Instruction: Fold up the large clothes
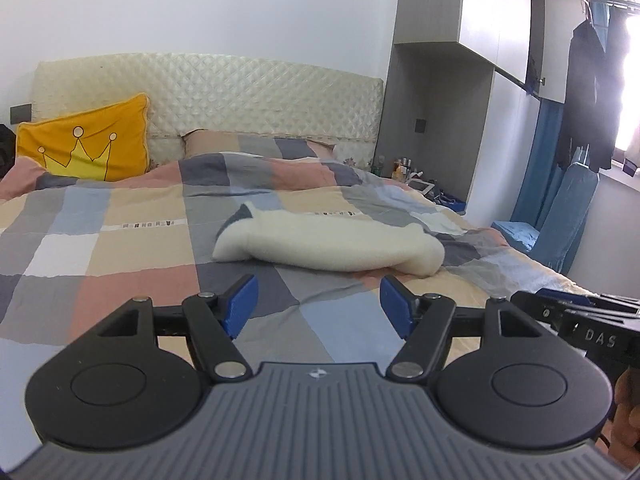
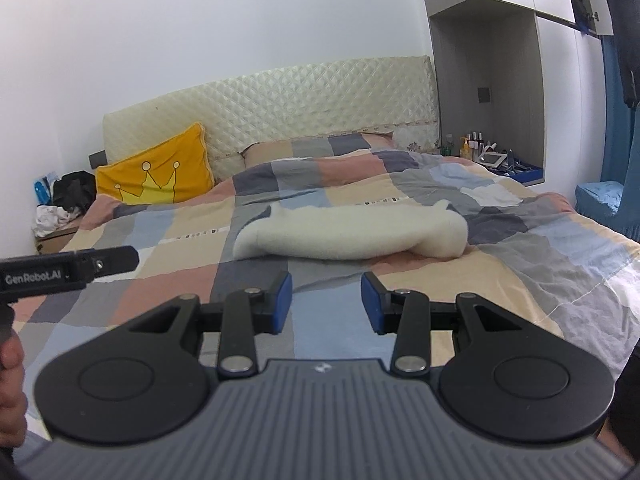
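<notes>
A cream fleece garment [image 1: 332, 244] lies folded into a long bundle across the middle of the checked bedspread [image 1: 120, 248]; a grey part shows at its left end. It also shows in the right wrist view [image 2: 352, 236]. My left gripper [image 1: 318, 306] is open and empty, held above the bed short of the garment. My right gripper [image 2: 326, 302] is open and empty too, just short of the garment's near edge. The bedspread also shows in the right wrist view [image 2: 540, 264]. Each gripper's body shows at the edge of the other's view.
A yellow crown cushion [image 1: 86, 146] leans on the quilted headboard [image 1: 256, 96]. A bedside niche with bottles [image 2: 492, 156] is at the right. Dark clothes [image 1: 592, 92] hang by the window. A blue-covered chair [image 1: 560, 220] stands beside the bed. Clothes [image 2: 64, 200] are piled at the far left.
</notes>
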### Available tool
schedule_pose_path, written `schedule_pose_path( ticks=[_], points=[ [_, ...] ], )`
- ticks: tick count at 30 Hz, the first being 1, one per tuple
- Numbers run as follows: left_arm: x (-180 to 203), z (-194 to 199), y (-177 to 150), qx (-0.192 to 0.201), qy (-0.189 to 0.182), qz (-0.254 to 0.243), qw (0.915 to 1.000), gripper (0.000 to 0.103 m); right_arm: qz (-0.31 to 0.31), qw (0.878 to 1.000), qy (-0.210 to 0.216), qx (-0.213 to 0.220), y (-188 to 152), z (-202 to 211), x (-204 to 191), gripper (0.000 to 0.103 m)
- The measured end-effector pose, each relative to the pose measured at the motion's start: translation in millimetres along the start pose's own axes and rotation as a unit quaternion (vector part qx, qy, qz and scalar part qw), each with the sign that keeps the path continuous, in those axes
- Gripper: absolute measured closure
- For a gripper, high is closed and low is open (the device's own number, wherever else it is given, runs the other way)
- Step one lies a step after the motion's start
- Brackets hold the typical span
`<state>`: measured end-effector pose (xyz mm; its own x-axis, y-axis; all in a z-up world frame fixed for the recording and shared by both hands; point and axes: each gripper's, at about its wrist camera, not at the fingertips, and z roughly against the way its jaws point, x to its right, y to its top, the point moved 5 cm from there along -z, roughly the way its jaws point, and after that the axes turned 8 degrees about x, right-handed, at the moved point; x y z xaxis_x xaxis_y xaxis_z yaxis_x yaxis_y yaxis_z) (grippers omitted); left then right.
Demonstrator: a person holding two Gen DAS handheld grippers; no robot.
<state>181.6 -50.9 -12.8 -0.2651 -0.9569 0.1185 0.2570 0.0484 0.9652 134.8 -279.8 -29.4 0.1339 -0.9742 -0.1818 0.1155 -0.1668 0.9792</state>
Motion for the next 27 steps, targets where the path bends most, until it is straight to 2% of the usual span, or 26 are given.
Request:
schedule_pose_path(
  ticks=[8,10,12,14,15,16,18,27],
  points=[
    [4,6,3,0.002,0.003,-0.005,1.0000,0.023,0.012,1.000,-0.004,-0.001,2,2,-1,0.060],
    [3,7,5,0.003,0.005,-0.006,1.0000,0.017,0.013,1.000,-0.004,-0.002,3,0,-1,0.060],
    [2,9,6,0.003,0.006,0.000,1.0000,0.015,0.009,1.000,-0.007,-0.002,4,0,-1,0.060],
    [0,10,7,0.004,0.007,0.000,1.0000,0.012,0.003,1.000,-0.013,0.000,6,1,1,0.042],
    [-1,11,7,0.006,0.009,0.001,0.9999,0.006,-0.001,1.000,-0.013,0.005,7,1,3,0.025],
    [-2,12,8,0.010,0.011,0.002,0.9999,0.003,-0.007,1.000,-0.012,0.010,8,2,5,0.012],
    [-5,13,10,0.011,0.018,0.007,0.9998,0.001,-0.015,1.000,-0.015,0.015,10,1,8,0.000],
    [-4,17,13,0.001,0.029,-0.001,0.9996,0.000,-0.005,0.999,-0.033,0.013,10,0,9,0.000]
  ],
)
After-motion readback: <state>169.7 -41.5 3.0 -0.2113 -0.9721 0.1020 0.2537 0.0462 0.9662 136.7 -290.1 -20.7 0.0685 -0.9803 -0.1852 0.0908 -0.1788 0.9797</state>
